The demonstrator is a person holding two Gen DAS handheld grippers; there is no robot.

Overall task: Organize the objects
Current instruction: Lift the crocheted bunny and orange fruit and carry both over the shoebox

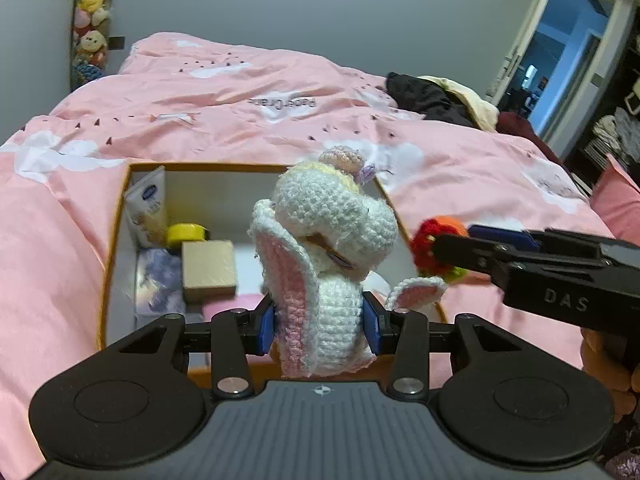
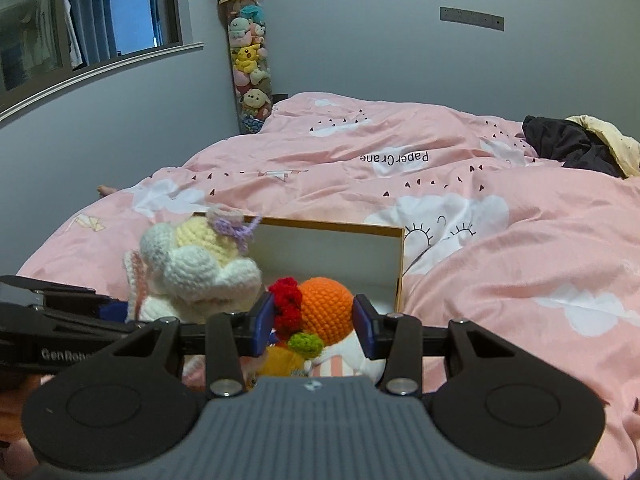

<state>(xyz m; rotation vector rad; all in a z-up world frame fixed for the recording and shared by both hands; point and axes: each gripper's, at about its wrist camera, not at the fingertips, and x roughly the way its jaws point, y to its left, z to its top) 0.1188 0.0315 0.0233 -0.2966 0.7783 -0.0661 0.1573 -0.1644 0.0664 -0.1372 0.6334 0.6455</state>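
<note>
The left gripper [image 1: 324, 322] was closed on the white crochet rabbit [image 1: 328, 240], its blue pads pressing the lower body from both sides, and it held the toy upright above the open box [image 1: 116, 220] that lay on the pink duvet [image 1: 240, 120]. The right gripper [image 2: 314, 322] was closed too, on an orange crochet toy [image 2: 324, 308] with red and green trim. In the left wrist view this second toy [image 1: 436, 252] hung just beside the right edge of the box, near the rabbit but not touching it, as far as could be seen.

The left part of the box was already occupied: a white tube [image 1: 148, 208] leaned in the far corner, and beside it lay a yellow round thing [image 1: 186, 234], a small cardboard box [image 1: 208, 268] and a pale packet [image 1: 156, 280]. The right part looked free (the rabbit itself hid most of it, so this was only a judgement).

To finish the step well, it seemed best to lower the rabbit straight down into the free side, not over the cardboard box, and to open the fingers only when the soft body rested on the bottom. One long ear [image 1: 416, 292] hung out toward the box wall, so it could catch on the rim; a small shift inward would prevent this. The two toys would go in more safely one after the other, because both grippers were close together and could collide above the narrow opening.
</note>
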